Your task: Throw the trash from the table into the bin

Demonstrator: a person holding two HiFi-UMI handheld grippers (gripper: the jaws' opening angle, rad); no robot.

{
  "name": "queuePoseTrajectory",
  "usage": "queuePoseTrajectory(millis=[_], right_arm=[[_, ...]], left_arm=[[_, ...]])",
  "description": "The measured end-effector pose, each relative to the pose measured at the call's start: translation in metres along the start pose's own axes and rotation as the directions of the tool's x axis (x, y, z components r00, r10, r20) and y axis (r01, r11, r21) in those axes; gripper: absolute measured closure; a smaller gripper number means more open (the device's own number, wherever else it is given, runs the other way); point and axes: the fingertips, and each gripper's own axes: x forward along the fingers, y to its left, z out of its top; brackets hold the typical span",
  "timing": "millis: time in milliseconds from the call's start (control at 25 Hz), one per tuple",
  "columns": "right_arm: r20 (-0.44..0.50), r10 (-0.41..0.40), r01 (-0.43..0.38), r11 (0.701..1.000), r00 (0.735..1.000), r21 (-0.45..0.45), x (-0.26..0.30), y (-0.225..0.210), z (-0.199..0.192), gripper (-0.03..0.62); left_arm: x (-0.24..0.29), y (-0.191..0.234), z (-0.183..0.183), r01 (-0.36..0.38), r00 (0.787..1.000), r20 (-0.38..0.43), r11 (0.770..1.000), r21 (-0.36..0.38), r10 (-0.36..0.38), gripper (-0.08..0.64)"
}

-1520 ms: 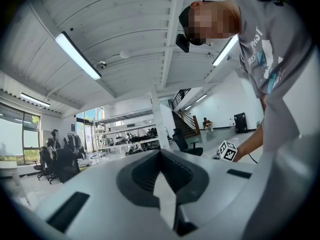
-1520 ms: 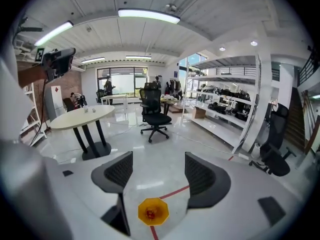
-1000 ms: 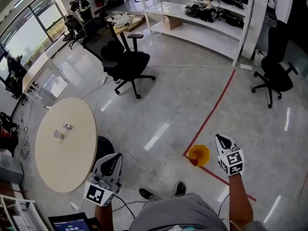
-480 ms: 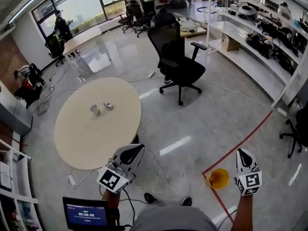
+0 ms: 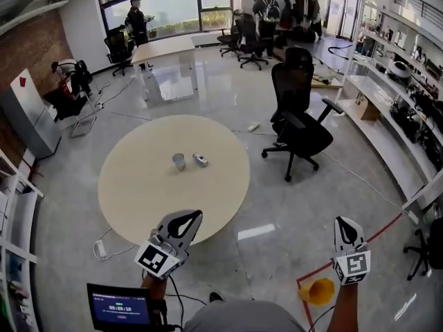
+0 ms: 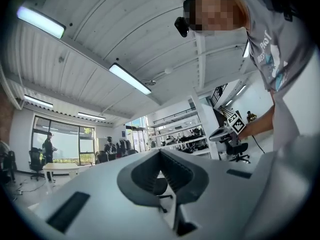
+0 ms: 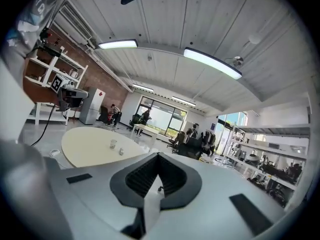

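1. Left tongs (image 5: 195, 216): shut tip to tip, nothing pinched between the pads; held above the floor just off the near edge of the surface, nose toward it.
2. Right tongs (image 5: 344, 223): likewise closed and empty, raised over the floor at the right, well apart from the left pair.
3. Just below the right tongs, a yellow bin (image 5: 320, 291) standing on the floor at a corner of the red tape line (image 5: 385, 229); inside too small to make out.
4. Well apart from the bin, on the round beige surface (image 5: 138, 192): a small pale cup (image 5: 179, 161), upright near the middle, contents not legible, with a little piece of trash (image 5: 200, 160) just beside it at the right, not touching.
5. Glossy grey floor (image 5: 277, 206) all round, open between surface and bin; brick wall (image 5: 34, 54) at the left, tall windows (image 5: 173, 2) at the far end.
6. Beyond the surface's right edge, a black office chair (image 5: 297, 123), set between it and white shelves (image 5: 408, 116) of dark gear along the right wall.
7. At the back, a long desk (image 5: 163, 47) with more chairs; two people standing near the windows.
8. By the surface's near left edge, a white power strip (image 5: 102, 249) on the floor; at bottom left, a dark screen (image 5: 119, 306) showing a timer.
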Motion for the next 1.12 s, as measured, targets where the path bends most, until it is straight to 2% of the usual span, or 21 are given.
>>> queuePoseTrajectory(millis=[120,200,400,560,720,880,1000,1120], right_arm=[[0.042,0.047,-0.046,0.999,0.998,-0.027,0.033,0.013,0.018,0.586],[0.066,0.082,-0.079,0.996,0.994,-0.046,0.057,0.029,0.034,0.586],[0.086,0.195,-0.185,0.977,0.977,-0.103,0.136,0.14,0.116,0.586],[0.099,0.283,-0.27,0.954,0.954,-0.129,0.191,0.169,0.123,0.586],[0.101,0.392,-0.377,0.916,0.915,-0.139,0.251,0.203,0.125,0.584],[0.108,0.491,-0.477,0.869,0.864,-0.134,0.327,0.249,0.14,0.584],[0.103,0.56,-0.548,0.827,0.822,-0.127,0.386,0.274,0.14,0.584],[0.073,0.635,-0.629,0.772,0.769,-0.087,0.452,0.293,0.13,0.584]], left_arm=[[-0.011,0.015,-0.01,-0.045,0.999,-0.011,0.999,0.003,0.045,0.517],[-0.023,0.03,-0.015,-0.063,0.998,0.016,0.998,0.016,0.063,0.517],[-0.117,0.124,-0.008,-0.152,0.988,0.044,0.988,0.011,0.151,0.517],[-0.141,0.144,-0.025,-0.245,0.969,-0.005,0.969,-0.002,0.245,0.517],[-0.16,0.158,-0.046,-0.323,0.943,-0.078,0.946,0.007,0.322,0.517],[-0.179,0.2,-0.06,-0.404,0.906,-0.128,0.915,0.022,0.403,0.517],[-0.174,0.229,-0.073,-0.449,0.882,-0.143,0.893,0.026,0.448,0.517],[-0.156,0.264,-0.095,-0.49,0.855,-0.185,0.872,0.013,0.484,0.517]])
